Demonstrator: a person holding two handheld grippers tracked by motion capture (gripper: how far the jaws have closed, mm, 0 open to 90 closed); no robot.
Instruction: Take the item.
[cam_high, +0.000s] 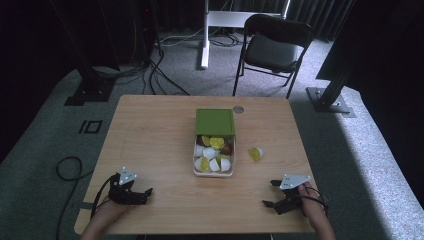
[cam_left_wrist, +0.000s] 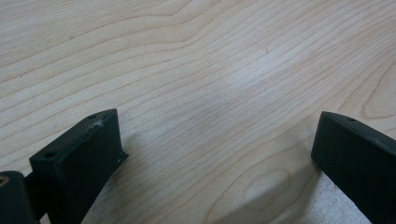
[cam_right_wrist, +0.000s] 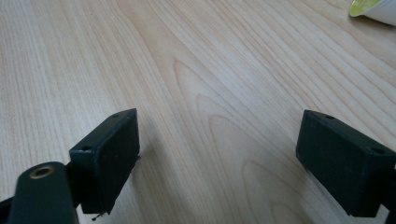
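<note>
Both tools, left tool (cam_high: 142, 192) and right tool (cam_high: 272, 194), rest on the bench (cam_high: 150, 130), jaws wide apart, gripping nothing. White box (cam_high: 196, 152), green lid (cam_high: 215, 121) slid back, holds capsules; one loose capsule (cam_high: 256, 153) lies just beside it.

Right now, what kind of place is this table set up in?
Probably a recording lab or studio: black curtains all around, metal rig stands with loose cables on grey carpet, and a folding chair behind the wooden table.

Yellow-lidded cup (cam_high: 256, 153) tipped beside white box (cam_high: 230, 172).
</note>
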